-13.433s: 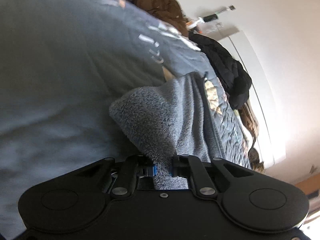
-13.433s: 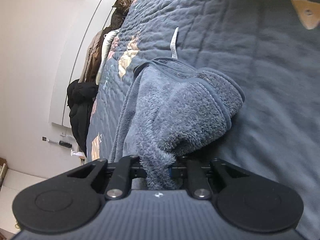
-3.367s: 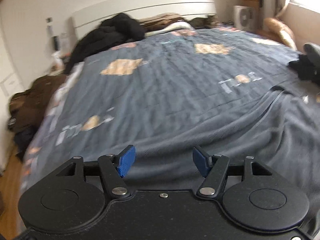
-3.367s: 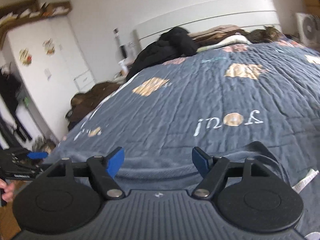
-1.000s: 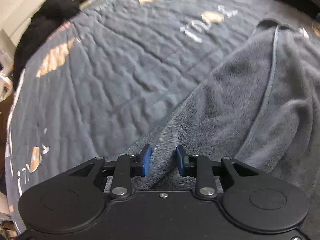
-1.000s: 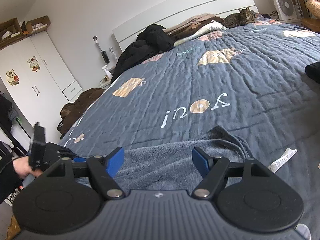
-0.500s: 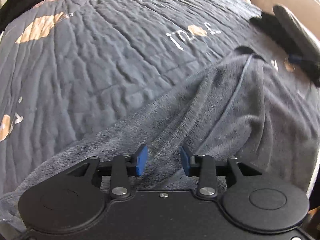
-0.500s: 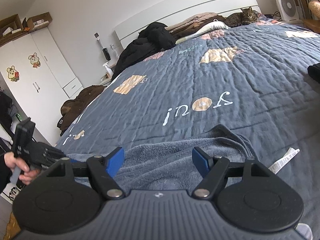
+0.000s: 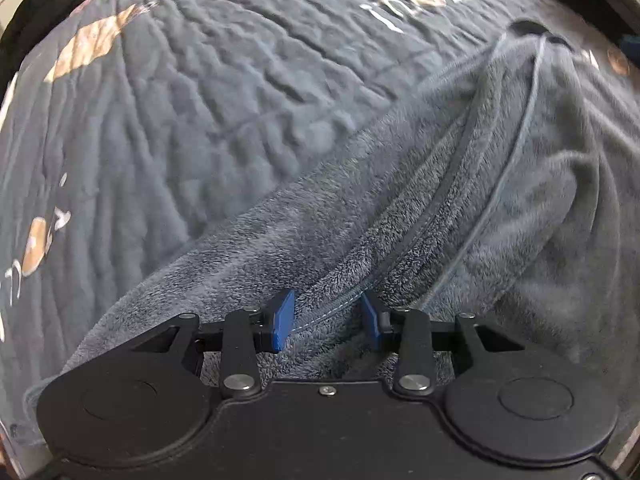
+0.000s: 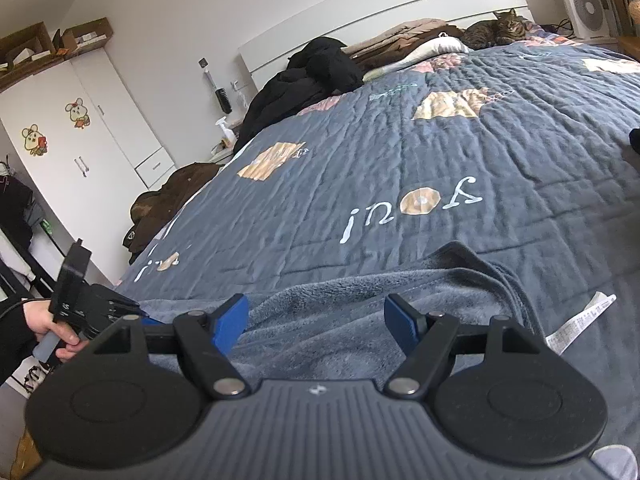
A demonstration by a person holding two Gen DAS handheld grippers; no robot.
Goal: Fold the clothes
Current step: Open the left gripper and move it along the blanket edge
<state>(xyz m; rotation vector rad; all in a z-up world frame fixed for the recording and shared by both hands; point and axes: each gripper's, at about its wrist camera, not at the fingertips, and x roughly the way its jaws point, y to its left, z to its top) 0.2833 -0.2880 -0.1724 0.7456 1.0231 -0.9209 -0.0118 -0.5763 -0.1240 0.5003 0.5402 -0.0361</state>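
Observation:
A grey fleece garment [image 9: 400,208] lies spread near the front of the bed. My left gripper [image 9: 326,316] is shut on a thick seamed fold of it, and ridges of fabric run from its fingers toward the far collar [image 9: 532,36]. In the right wrist view the same garment [image 10: 360,304] lies under my right gripper [image 10: 316,320], which hovers open with nothing between its blue pads [image 10: 230,318]. At the garment's left edge a hand [image 10: 48,328] holds the left gripper [image 10: 92,304]. A white care label [image 10: 580,320] sticks out on the right.
The dark blue quilt [image 10: 400,152] covers the whole bed. A black clothes pile [image 10: 312,72], pillows and a cat [image 10: 496,28] sit at the headboard. A brown garment [image 10: 172,196] lies left of the bed by a white wardrobe [image 10: 80,140]. A fan [image 10: 588,0] stands at the far right.
The left gripper's fingers closed from wide open onto the fleece fold and its view has swung across the garment. The right gripper has stayed open and almost still.

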